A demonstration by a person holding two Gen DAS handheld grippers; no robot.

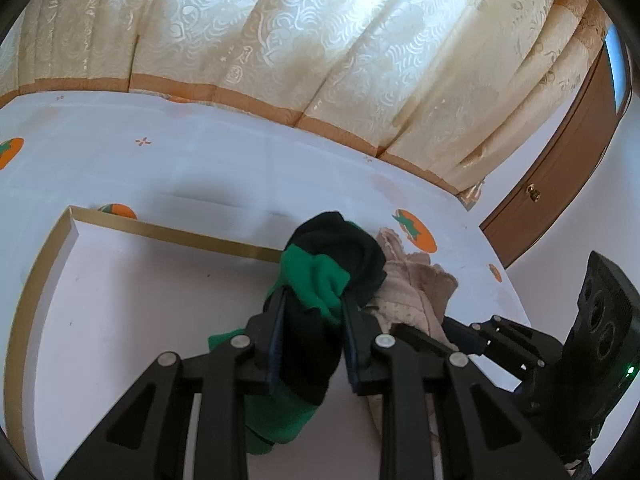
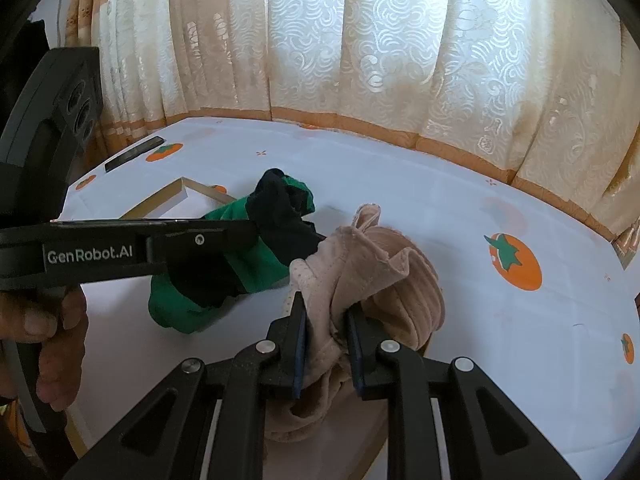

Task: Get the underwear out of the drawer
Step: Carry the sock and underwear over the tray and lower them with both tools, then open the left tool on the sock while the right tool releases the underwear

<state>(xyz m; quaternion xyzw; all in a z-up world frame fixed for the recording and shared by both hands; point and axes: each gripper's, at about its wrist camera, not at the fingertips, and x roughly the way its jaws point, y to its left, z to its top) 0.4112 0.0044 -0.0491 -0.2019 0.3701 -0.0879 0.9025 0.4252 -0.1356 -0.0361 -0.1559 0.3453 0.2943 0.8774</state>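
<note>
Black left gripper (image 1: 314, 308) pinches crumpled green-and-black fabric underwear (image 1: 320, 272) between nearly closed jaws; right gripper (image 2: 326, 320) likewise clamps bunched beige ribbed underwear (image 2: 384, 280).

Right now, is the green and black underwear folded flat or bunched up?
Bunched up: the green and black underwear hangs crumpled between the left claw's pads.
</note>
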